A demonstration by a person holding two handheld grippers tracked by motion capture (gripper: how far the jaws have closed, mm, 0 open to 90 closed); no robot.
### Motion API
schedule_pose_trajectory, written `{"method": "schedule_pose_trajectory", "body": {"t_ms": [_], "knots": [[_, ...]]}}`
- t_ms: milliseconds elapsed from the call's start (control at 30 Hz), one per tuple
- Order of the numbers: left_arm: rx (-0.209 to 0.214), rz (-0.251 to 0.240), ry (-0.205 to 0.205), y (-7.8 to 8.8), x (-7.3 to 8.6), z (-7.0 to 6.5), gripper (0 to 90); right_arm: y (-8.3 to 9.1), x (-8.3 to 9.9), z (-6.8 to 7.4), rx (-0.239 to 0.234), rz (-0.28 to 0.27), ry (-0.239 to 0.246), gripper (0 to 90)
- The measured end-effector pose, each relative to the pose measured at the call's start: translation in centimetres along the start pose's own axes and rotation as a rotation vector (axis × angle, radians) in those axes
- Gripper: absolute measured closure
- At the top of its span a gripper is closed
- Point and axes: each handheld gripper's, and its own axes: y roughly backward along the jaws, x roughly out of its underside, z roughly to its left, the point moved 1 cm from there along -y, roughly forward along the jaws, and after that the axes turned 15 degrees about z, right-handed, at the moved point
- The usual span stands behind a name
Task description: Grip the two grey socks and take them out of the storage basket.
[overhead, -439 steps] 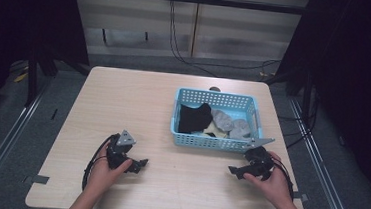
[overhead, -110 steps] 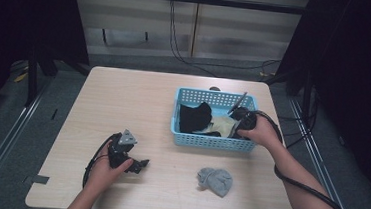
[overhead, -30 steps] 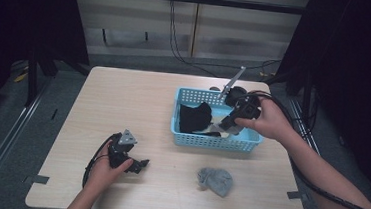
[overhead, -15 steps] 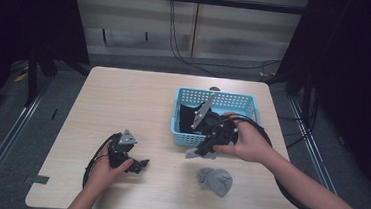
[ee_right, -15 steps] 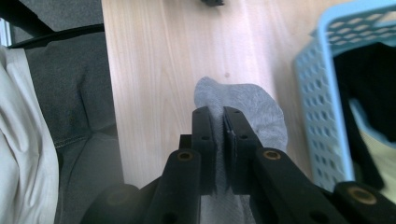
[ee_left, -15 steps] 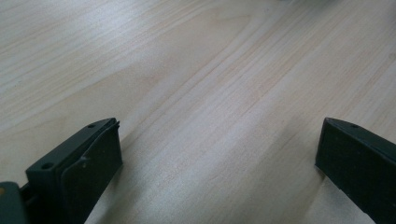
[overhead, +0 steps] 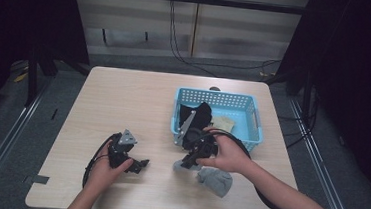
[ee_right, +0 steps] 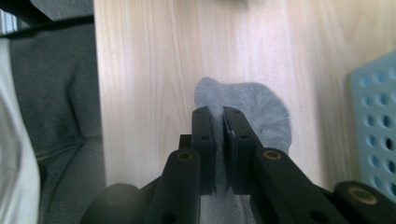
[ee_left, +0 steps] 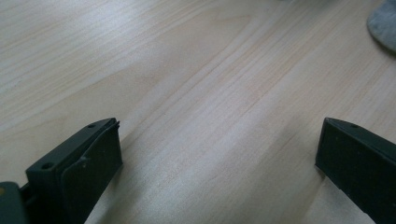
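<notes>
Two tools: right tool (ee_right: 218, 122) clamps a grey sock (ee_right: 261, 112) low over the desk (overhead: 123, 99), likely for setting beside the other (basket (overhead: 246, 102) behind). Left tool (ee_left: 219, 154) rests spread, holding nothing.

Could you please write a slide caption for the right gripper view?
Right gripper shut on a soft grey sock above the light wooden table.

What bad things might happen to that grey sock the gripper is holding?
The right gripper pinches only a fold of the grey sock, so it might slip out early. It hangs right beside the other grey sock on the table, so the two may land in one heap. The blue basket stands close behind; the hand might bump it.
</notes>
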Motion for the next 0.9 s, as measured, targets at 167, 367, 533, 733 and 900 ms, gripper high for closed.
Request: {"method": "schedule_pose_trajectory", "body": {"t_ms": [167,367,533,733,900], "knots": [[0.003,0.001,0.007,0.0,0.0,-0.1,0.0,-2.1,-0.5,0.1,-0.005,0.020,0.010,83.5],[0.003,0.001,0.007,0.0,0.0,-0.1,0.0,-3.2,-0.4,0.0,0.007,0.044,0.006,72.8],[0.002,0.000,0.007,0.0,0.0,0.0,0.0,-3.1,0.3,0.0,0.018,0.052,-0.018,59.3],[-0.001,0.000,0.001,0.0,-0.1,0.0,0.0,-2.8,1.9,0.2,0.025,0.037,-0.046,50.6],[-0.002,0.000,0.001,0.0,-0.1,0.0,0.0,-2.4,3.5,0.0,0.036,0.039,-0.074,47.3]]}}
